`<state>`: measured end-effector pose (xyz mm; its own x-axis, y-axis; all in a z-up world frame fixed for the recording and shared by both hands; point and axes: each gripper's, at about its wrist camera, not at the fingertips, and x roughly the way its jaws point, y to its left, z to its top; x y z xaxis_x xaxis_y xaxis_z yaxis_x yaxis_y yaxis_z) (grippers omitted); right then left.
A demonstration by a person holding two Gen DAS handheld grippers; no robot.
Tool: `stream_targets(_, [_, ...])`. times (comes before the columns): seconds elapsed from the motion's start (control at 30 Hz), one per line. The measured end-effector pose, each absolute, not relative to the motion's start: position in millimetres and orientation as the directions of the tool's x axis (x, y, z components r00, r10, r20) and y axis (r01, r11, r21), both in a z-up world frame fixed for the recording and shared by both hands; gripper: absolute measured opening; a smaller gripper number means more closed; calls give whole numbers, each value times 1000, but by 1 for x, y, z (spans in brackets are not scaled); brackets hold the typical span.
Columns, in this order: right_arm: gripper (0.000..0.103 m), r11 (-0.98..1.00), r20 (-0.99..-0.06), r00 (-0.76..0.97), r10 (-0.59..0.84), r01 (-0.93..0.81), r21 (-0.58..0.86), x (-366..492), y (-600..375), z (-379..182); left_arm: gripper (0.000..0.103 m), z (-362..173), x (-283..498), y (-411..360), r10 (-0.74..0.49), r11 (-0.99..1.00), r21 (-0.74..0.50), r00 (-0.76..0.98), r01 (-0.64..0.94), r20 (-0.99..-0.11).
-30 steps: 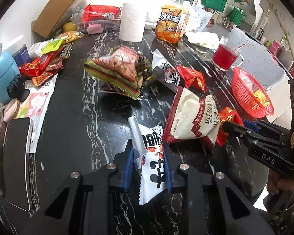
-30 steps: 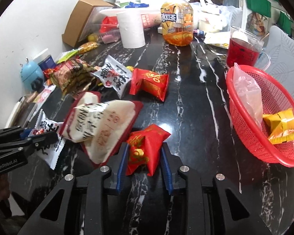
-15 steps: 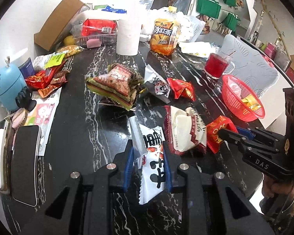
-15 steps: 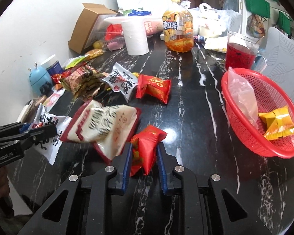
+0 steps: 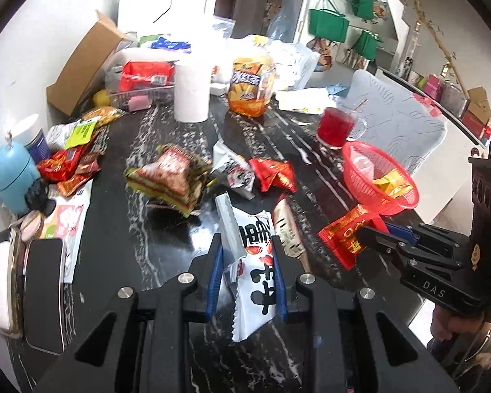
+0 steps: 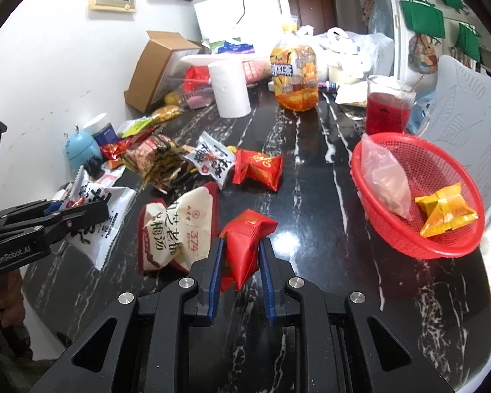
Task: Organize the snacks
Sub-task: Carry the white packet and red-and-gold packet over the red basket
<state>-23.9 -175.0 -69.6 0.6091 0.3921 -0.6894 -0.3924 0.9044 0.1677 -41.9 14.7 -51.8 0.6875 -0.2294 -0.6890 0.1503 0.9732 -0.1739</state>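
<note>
Left wrist view: the left gripper has its fingers clamped on a white snack packet, lifted above the dark marble surface. Rightward, the right gripper pinches a red snack packet, near the red basket.

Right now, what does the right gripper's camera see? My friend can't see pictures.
The right gripper pinches a red snack packet above a black marble table. A red basket with a yellow packet sits to its right, more snacks to its left.
</note>
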Motion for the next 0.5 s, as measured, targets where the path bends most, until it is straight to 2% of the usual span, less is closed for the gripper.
stream_targets(0.5, [21,933,-613,709,349,-325,156,-27,-216,-28,26,-11,-7,-43,-372,921,-153,695,358,-615])
